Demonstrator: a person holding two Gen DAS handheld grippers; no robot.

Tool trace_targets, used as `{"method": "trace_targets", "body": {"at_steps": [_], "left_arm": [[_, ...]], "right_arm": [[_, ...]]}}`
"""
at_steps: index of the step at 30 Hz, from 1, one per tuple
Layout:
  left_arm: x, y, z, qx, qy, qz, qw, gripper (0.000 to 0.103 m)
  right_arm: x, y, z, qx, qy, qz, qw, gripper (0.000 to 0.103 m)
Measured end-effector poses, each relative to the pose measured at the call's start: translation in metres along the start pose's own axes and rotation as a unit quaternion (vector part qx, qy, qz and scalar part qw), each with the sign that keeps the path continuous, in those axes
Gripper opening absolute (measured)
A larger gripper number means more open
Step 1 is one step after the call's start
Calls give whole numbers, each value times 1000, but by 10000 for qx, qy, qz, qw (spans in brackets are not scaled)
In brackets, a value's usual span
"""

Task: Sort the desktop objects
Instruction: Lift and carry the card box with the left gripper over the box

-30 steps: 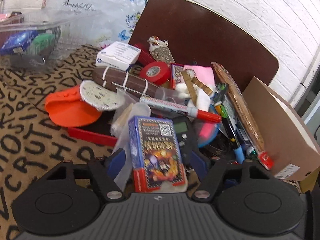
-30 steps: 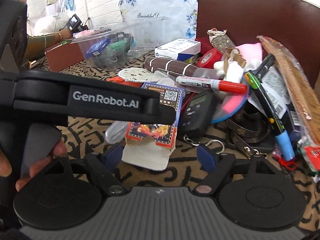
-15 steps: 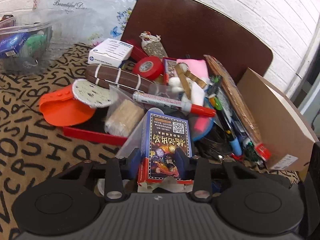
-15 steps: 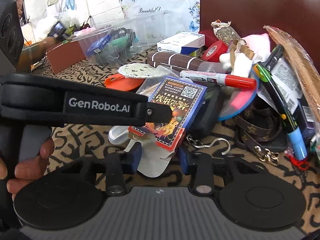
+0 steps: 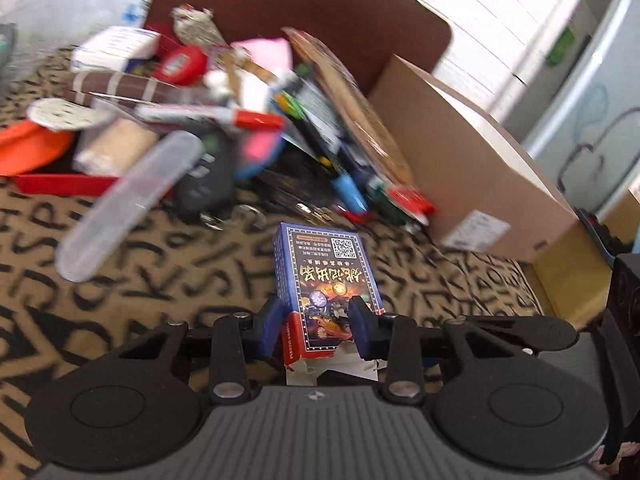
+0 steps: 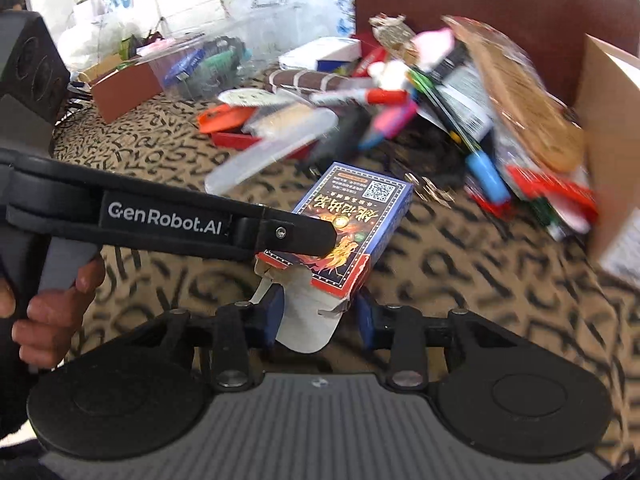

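Observation:
A blue and red playing-card box [image 5: 326, 280] with a QR code hangs just above the letter-patterned cloth, clear of the pile. My left gripper [image 5: 318, 322] is shut on its sides near the torn red end. In the right wrist view the card box [image 6: 356, 216] lies slantwise, with one finger of the left gripper [image 6: 296, 236] across its top. My right gripper [image 6: 319, 316] is shut on the white open flap [image 6: 308, 320] at the box's near end. A hand [image 6: 48, 304] holds the left gripper's handle.
The pile of desk items [image 5: 256, 120] lies behind: a red-capped marker [image 5: 224, 116], a clear plastic case [image 5: 128, 204], a blue-capped pen [image 5: 350, 194]. A cardboard box [image 5: 460, 160] stands to the right. A clear tub [image 6: 208, 60] sits at the back left.
Both grippers have closed on the card box, the right on its flap. The box has come out of the pile toward me and to the right, over bare cloth.

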State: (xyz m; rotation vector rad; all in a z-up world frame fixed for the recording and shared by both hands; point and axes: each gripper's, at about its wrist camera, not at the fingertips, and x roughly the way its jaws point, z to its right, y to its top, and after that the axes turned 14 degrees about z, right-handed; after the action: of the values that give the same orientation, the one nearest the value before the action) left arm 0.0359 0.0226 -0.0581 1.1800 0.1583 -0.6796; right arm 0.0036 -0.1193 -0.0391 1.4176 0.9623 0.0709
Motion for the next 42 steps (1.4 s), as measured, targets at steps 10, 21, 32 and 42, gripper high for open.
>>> {"method": "trace_targets", "body": {"at_steps": [10,21,32,42], "left_arm": [[20,-1,6,3,117,-245,9996,56],[17,11,21,180,117,-72,9997,40],[4,71,101,827,-592,1025,9895,39],[78,114,194,991,-1502,942,9792,40]], "right_arm": [[-9,-3,16,-28,-208,215,9995,49],[-14,1,16,-8,-191,311,9993,40],[-86,51,36,-513,-851,1597,9822,40],[-128,93,123,-483,-1910,1869,9624,40]]}}
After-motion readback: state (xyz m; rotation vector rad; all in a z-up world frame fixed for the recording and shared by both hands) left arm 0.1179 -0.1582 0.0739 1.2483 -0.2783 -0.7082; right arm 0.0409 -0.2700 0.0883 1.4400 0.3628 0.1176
